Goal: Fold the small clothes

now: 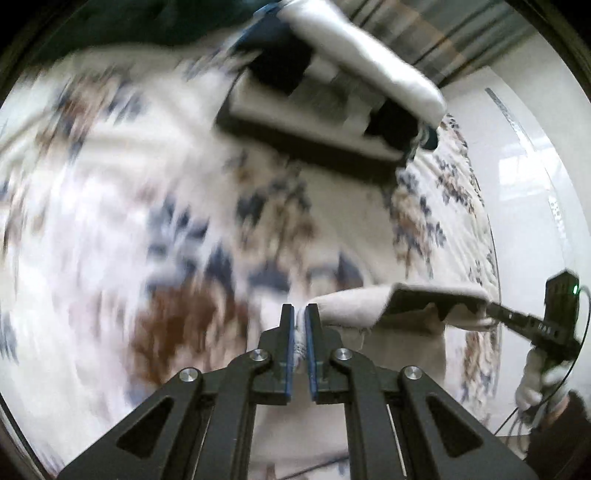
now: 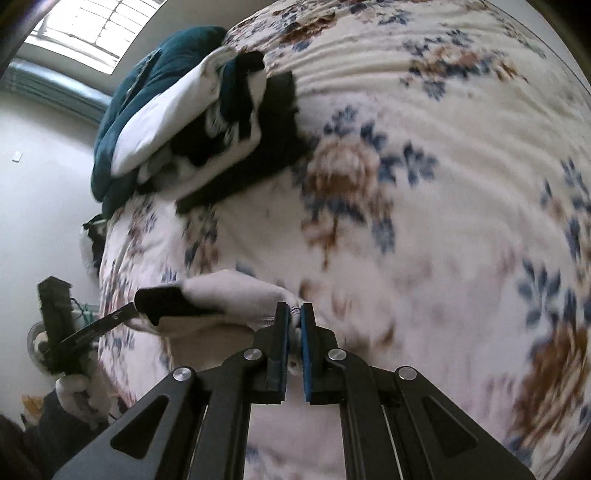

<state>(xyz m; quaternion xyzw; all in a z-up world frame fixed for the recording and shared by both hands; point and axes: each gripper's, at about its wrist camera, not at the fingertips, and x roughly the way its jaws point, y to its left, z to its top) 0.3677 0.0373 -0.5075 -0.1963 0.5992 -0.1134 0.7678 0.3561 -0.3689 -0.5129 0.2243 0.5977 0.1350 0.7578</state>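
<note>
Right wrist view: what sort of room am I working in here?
Most likely a bedroom: a floral blanket covers what looks like a bed, with a pile of folded clothes and a teal blanket on it, beside a window.

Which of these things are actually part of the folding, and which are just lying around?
In the job:
- small white garment, held by both
- left gripper
- right gripper

Lying about:
- pile of clothes
- floral bedspread
- teal blanket

Bedspread (image 2: 424,229): cream with blue and brown floral print. Small garment (image 2: 236,291): off-white, black trim. Clothes pile (image 2: 218,122): black and white. Blanket (image 2: 155,74): dark teal. Gripper pads (image 2: 283,332): blue.
</note>
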